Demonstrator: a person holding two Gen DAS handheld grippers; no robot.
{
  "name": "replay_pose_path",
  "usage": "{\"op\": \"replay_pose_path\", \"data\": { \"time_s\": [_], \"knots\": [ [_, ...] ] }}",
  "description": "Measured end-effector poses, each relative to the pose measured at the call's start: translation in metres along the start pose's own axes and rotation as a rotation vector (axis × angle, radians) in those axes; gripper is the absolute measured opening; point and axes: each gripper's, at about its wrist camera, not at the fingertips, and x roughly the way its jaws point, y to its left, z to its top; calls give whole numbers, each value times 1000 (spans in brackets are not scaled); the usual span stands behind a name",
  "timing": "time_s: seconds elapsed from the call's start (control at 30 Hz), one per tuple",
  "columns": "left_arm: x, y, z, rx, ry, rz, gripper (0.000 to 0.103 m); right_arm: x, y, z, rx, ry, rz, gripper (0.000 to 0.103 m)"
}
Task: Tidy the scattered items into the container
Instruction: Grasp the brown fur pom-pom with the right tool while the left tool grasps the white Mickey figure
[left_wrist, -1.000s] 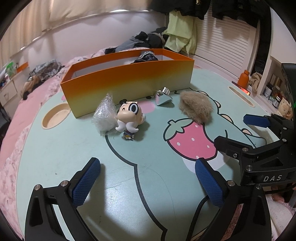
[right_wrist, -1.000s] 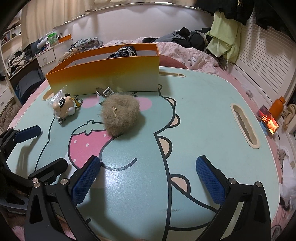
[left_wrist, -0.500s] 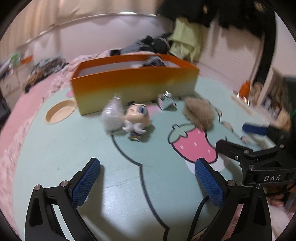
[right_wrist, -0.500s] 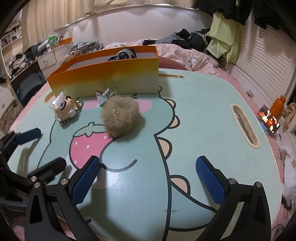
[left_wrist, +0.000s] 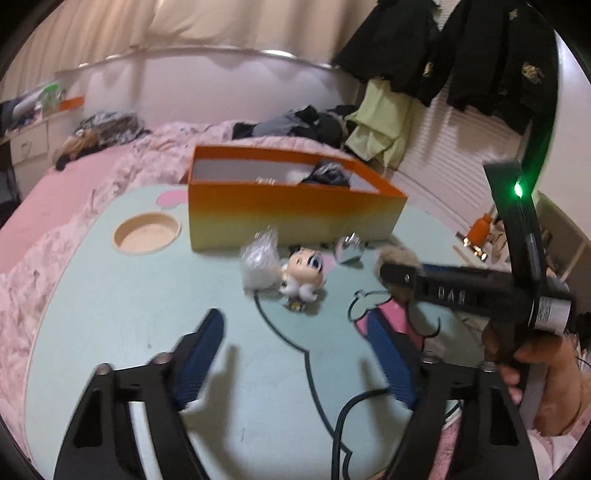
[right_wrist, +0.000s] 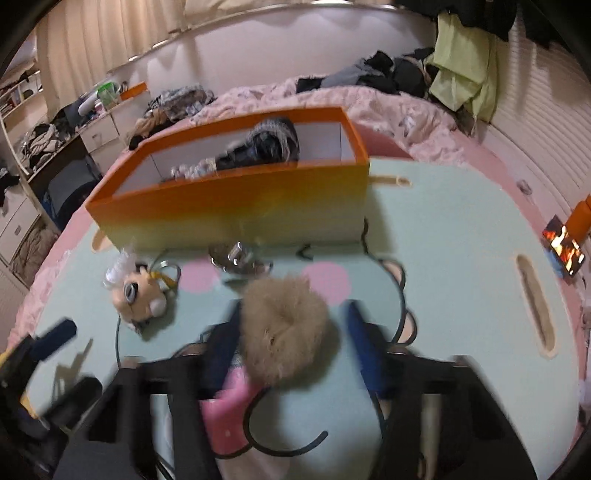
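Observation:
An orange box (left_wrist: 291, 218) (right_wrist: 236, 206) stands on the cartoon table, with dark cloth and small items inside. In front of it lie a clear plastic bag (left_wrist: 258, 264), a big-eyed doll keychain (left_wrist: 304, 275) (right_wrist: 142, 293), a small silver clip (left_wrist: 349, 249) (right_wrist: 236, 256) and a beige furry scrunchie (right_wrist: 284, 336) (left_wrist: 397, 258). My right gripper (right_wrist: 291, 350) is open with its blue pads on either side of the scrunchie. My left gripper (left_wrist: 295, 362) is open and empty, short of the doll.
The mint table (left_wrist: 110, 314) has a round cup recess (left_wrist: 146, 232) at the left and a slot (right_wrist: 533, 306) at the right. A pink bed with clothes lies behind. A phone (right_wrist: 563, 251) and orange bottle (left_wrist: 480, 229) sit off the right edge.
My right gripper has moved forward and now straddles the scrunchie. My left gripper has shifted forward and turned towards the doll and bag. Both views are blurred by motion.

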Motion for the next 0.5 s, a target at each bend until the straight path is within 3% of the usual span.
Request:
{"op": "replay_pose_path", "data": {
  "time_s": [0.13, 0.2, 0.27, 0.5],
  "knots": [
    [7, -1, 17, 36, 24, -98, 54, -22, -5, -14, 23, -85, 67, 35],
    [21, -10, 24, 90, 96, -121, 48, -30, -9, -20, 52, -124, 80, 35],
    [29, -15, 26, 118, 114, -90, 37, -33, -13, -21, 73, -136, 102, 35],
    [45, -20, 34, 117, 106, -11, 36, -30, -16, -19, 92, -114, 128, 35]
  ]
}}
